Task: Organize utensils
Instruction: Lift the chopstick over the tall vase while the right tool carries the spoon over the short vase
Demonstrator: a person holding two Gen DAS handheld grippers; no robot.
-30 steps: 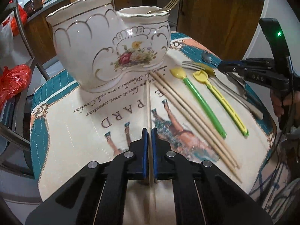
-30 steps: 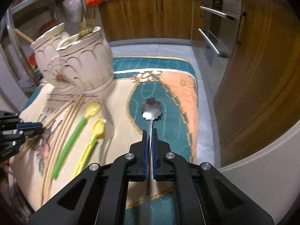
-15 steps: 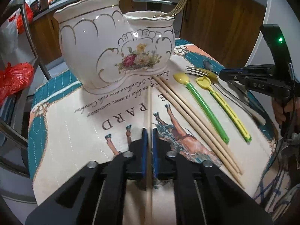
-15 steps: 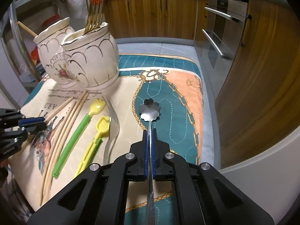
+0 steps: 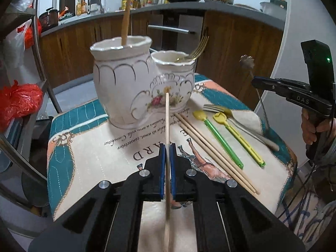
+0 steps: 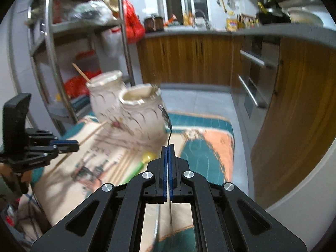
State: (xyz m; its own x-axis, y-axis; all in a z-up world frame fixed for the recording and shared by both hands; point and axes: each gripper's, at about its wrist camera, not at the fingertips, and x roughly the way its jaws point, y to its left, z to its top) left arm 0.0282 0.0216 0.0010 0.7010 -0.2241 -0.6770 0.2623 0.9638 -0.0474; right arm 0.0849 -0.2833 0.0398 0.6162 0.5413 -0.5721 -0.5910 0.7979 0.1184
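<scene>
My left gripper (image 5: 167,147) is shut on a single wooden chopstick (image 5: 167,117), lifted off the cloth and pointing at the white double ceramic holder (image 5: 134,84). One chopstick stands in the holder's tall cup and a gold fork (image 5: 197,49) leans in the short cup. My right gripper (image 6: 168,149) is shut on a metal flower-bowl spoon (image 6: 166,115), raised in the air to the right of the holder (image 6: 138,113). In the left wrist view that spoon (image 5: 247,62) hangs from the right gripper (image 5: 257,82). The right wrist view is blurred.
On the printed cloth (image 5: 105,151) lie several chopsticks (image 5: 216,153), a green spoon (image 5: 218,135), a yellow spoon (image 5: 239,137) and a silver fork (image 5: 241,124). Wooden cabinets and an oven stand behind. A metal rack (image 6: 50,52) with red bags stands at the left.
Both grippers rose and tilted up. The chopstick came off the cloth in the left gripper. The spoon came off the cloth in the right gripper and now hangs beside the holder.
</scene>
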